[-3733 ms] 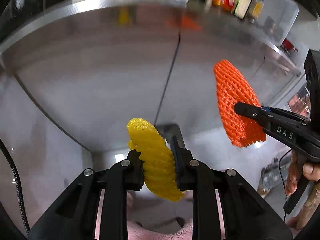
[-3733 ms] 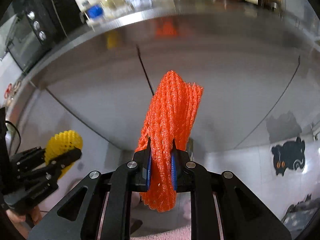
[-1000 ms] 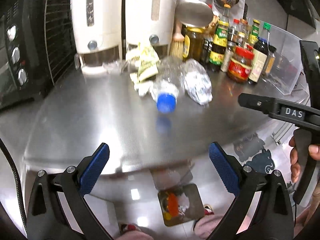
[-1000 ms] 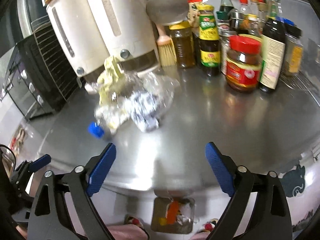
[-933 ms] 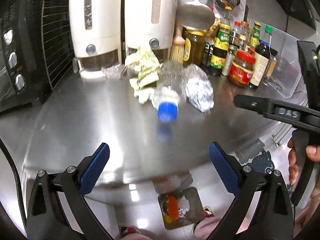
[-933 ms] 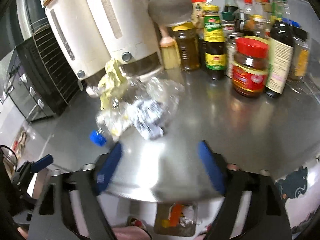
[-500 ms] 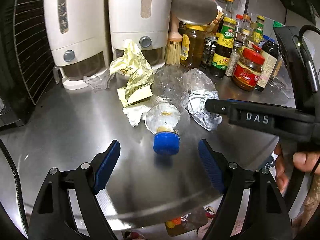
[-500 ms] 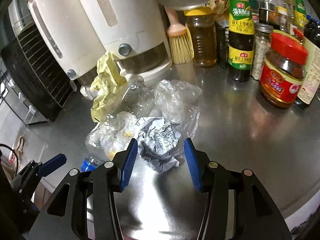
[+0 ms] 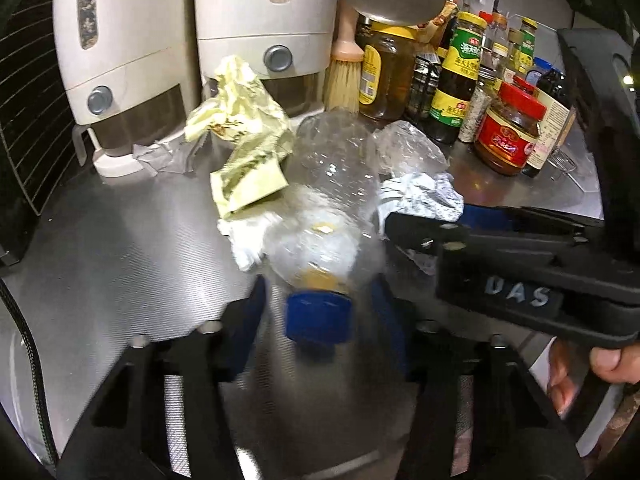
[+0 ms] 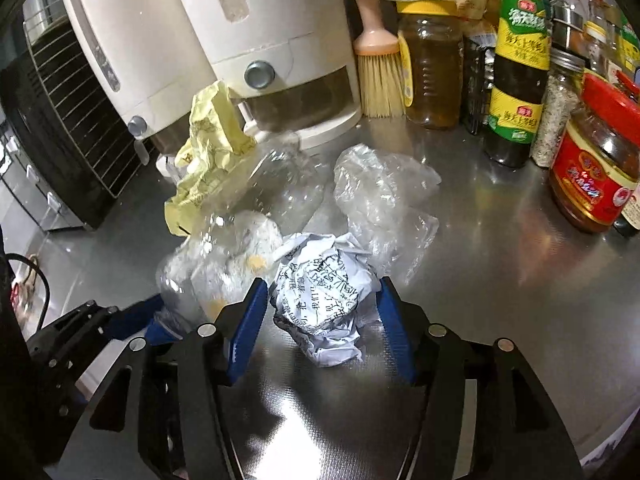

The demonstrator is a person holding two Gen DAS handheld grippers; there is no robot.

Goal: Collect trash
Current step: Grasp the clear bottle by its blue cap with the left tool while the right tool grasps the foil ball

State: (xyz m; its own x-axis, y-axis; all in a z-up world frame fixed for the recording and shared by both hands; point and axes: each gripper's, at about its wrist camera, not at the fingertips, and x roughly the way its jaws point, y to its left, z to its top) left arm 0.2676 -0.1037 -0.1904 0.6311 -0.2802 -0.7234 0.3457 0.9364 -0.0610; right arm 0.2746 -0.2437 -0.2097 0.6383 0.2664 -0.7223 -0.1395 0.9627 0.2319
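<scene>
Lengthwise, bottle (image 9: 328, 208) (cap (image 9: 318, 316) gripperward)

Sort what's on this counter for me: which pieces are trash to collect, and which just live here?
Trash: plastic bottle with blue cap, crumpled printed paper, clear plastic bag, yellow wrapper, white tissue.

Staying: two white dispensers, brush, red-lidded jar, sauce bottles.

Left gripper (image 9: 320, 316) low, fingers apparently spread, right gripper (image 10: 322, 312) alongside, fingers parted
</scene>
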